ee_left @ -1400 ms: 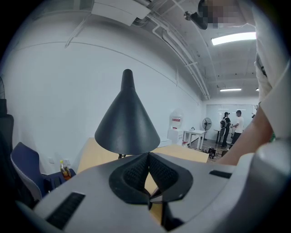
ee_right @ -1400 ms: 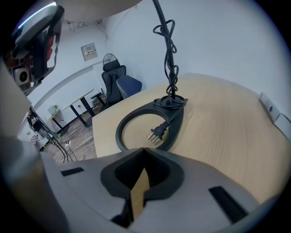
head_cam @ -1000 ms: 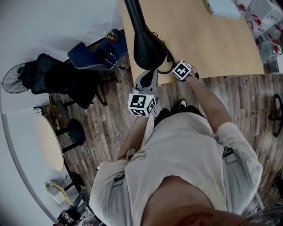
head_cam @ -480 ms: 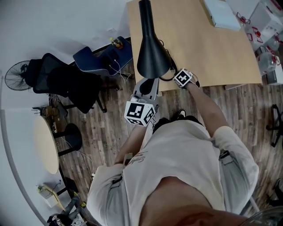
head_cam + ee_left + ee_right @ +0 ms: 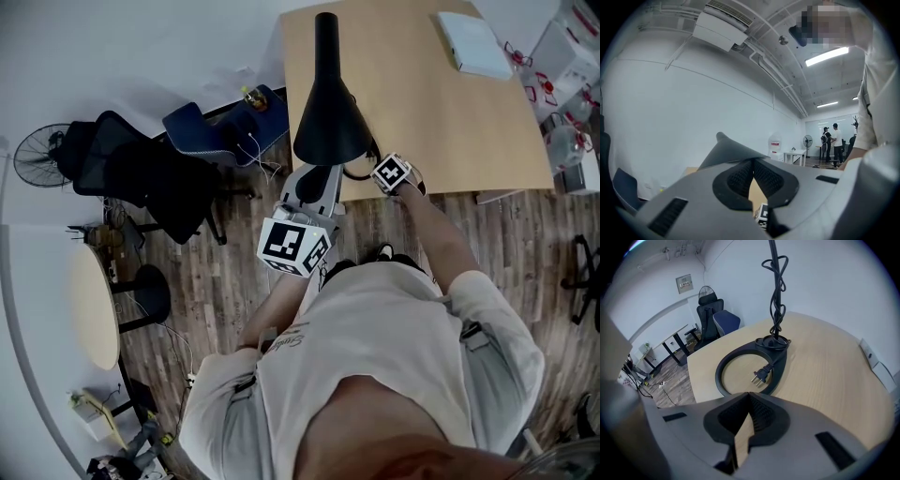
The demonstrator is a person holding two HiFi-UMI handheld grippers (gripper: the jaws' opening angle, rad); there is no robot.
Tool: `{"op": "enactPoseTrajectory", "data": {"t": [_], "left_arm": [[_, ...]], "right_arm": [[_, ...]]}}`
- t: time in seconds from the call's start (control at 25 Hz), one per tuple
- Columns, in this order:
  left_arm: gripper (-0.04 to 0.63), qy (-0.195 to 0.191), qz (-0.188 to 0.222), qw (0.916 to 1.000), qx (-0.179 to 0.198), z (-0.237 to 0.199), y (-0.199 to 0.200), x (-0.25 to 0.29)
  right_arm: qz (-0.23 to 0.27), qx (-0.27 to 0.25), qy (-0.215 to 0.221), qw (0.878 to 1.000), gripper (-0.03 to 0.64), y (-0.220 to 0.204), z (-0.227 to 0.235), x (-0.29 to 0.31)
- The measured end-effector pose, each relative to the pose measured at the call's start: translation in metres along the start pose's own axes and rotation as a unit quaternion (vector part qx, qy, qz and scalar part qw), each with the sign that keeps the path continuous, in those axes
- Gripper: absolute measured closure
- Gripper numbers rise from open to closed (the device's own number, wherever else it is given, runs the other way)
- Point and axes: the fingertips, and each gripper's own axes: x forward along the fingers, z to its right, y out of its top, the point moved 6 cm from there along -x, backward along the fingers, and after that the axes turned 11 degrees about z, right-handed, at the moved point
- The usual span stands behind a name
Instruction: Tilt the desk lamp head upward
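The black desk lamp head (image 5: 328,122), a cone-shaped shade on a straight neck, hangs over the near left corner of the wooden desk (image 5: 441,112). My left gripper (image 5: 319,171) points up right beneath the shade's rim, jaws shut with nothing between them; in the left gripper view the shade (image 5: 725,149) rises just past the shut left gripper (image 5: 753,161). My right gripper (image 5: 380,167) rests at the desk's front edge, and the right gripper view shows that right gripper (image 5: 749,395) shut and empty. Ahead of it lie the lamp's ring base (image 5: 740,363), the plug (image 5: 760,376) and the cable (image 5: 776,296) wound round the pole.
A white box (image 5: 475,42) lies at the desk's far right. Left of the desk stand a blue chair (image 5: 220,117), a black office chair (image 5: 141,173) and a fan (image 5: 37,155). A round table (image 5: 89,305) is further left. Clear items (image 5: 572,141) stand by the desk's right end.
The lamp's neck, which leaned to the upper left, now runs straight up the picture, and the whole view has shifted. My left gripper stays under the shade; the right stays at the desk edge.
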Motion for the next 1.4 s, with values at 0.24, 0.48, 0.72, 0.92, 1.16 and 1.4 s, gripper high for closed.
{"op": "enactPoseTrajectory", "data": {"t": [0.24,0.48,0.72,0.92,1.16,1.4], "left_arm": [[0.580,-0.012,0.015,0.9997,0.014,0.003,0.022,0.002],[0.580,-0.034,0.030,0.9988,0.017,0.003,0.048,0.012],[0.580,-0.043,0.046,0.9976,0.030,0.000,0.066,0.021],[0.580,-0.049,0.048,0.9971,0.032,0.000,0.079,0.027],[0.580,-0.054,0.050,0.9964,0.043,-0.003,0.096,0.036],[0.580,-0.057,0.058,0.9954,0.049,-0.007,0.110,0.042]], "right_arm": [[0.003,0.005,0.002,1.000,0.621,0.004,-0.003,0.003],[-0.003,0.008,-0.001,1.000,0.621,0.006,-0.003,0.004],[-0.004,0.013,0.001,1.000,0.621,0.007,-0.004,0.004],[-0.008,0.003,-0.001,1.000,0.620,0.009,-0.003,0.003],[-0.012,-0.002,-0.002,1.000,0.620,0.008,-0.003,0.005],[-0.005,-0.003,-0.005,1.000,0.620,0.010,-0.005,0.003]]}}
